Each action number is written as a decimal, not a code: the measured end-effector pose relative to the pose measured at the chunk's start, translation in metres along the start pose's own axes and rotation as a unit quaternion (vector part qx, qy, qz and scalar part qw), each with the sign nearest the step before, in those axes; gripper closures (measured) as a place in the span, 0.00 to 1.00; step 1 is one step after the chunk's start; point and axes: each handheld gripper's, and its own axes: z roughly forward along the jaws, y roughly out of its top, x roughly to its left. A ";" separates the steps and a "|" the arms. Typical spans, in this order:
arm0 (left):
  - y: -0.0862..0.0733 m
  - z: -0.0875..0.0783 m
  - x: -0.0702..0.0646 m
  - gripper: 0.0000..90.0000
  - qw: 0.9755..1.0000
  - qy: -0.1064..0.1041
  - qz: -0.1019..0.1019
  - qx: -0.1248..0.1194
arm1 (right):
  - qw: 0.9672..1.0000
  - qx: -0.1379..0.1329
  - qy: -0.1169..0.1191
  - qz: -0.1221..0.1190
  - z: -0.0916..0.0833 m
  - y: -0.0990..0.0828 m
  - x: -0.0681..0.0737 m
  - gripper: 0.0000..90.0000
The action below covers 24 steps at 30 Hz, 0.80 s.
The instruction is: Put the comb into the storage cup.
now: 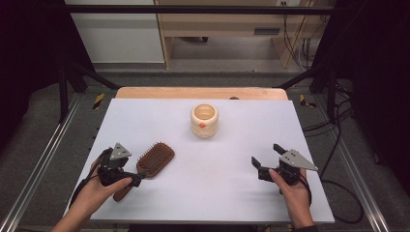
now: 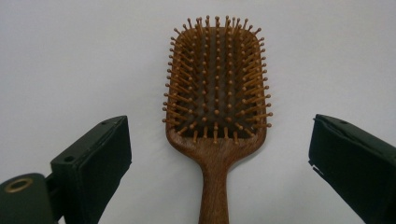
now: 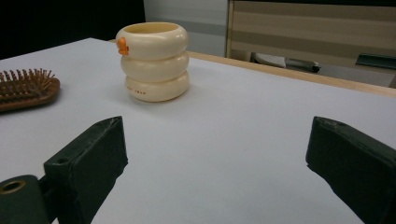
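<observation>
Counter (image 1: 232, 193): a white sheet over a wooden top, whose pale wood edge shows along the far side. It carries everything listed below.

Brush (image 2: 215, 88): a flat wooden paddle brush, reddish-brown, with visible grain on the handle. The head is a rounded rectangle, face up, set with rows of ball-tipped wooden pins over a dark pad. It lies at the near left of the counter (image 1: 155, 159), head pointing away from you and a little to the right, the handle running back under your left gripper. In the left gripper view the handle runs down the middle between your jaws, touching neither.

Cup (image 1: 204, 120): cream-coloured, shaped like three stacked rings, open at the top, with a small orange mark on its near side. It stands upright at the far centre of the counter, well apart from the brush.

Left gripper (image 1: 133, 180): in your left hand, over the brush handle. Jaws spread wide, holding nothing.

Right gripper (image 1: 267, 155): in your right hand at the near right, well apart from the brush and the cup. Jaws spread wide, holding nothing, aimed toward the cup (image 3: 152, 61).
</observation>
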 end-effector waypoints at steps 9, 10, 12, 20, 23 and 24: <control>-0.002 0.006 0.003 0.07 1.000 -0.007 -0.019 0.018 | 1.000 -0.001 0.000 0.004 -0.001 0.000 0.000 0.06; -0.002 0.007 0.004 0.07 1.000 -0.007 -0.018 0.021 | 1.000 0.000 0.000 0.003 -0.001 0.000 0.000 0.06; -0.002 0.008 0.005 0.07 0.999 -0.007 -0.020 0.027 | 1.000 -0.001 0.000 0.004 -0.001 0.000 0.000 0.06; -0.003 0.013 0.006 0.07 0.999 -0.013 -0.020 0.043 | 1.000 0.003 0.001 0.005 0.000 0.000 0.000 0.06; -0.003 0.014 0.006 0.09 0.999 -0.014 -0.023 0.046 | 1.000 0.002 0.000 0.005 -0.001 0.000 0.000 0.06; -0.003 0.014 0.006 0.09 0.998 -0.015 -0.021 0.048 | 1.000 0.003 0.001 0.006 -0.001 0.000 0.000 0.06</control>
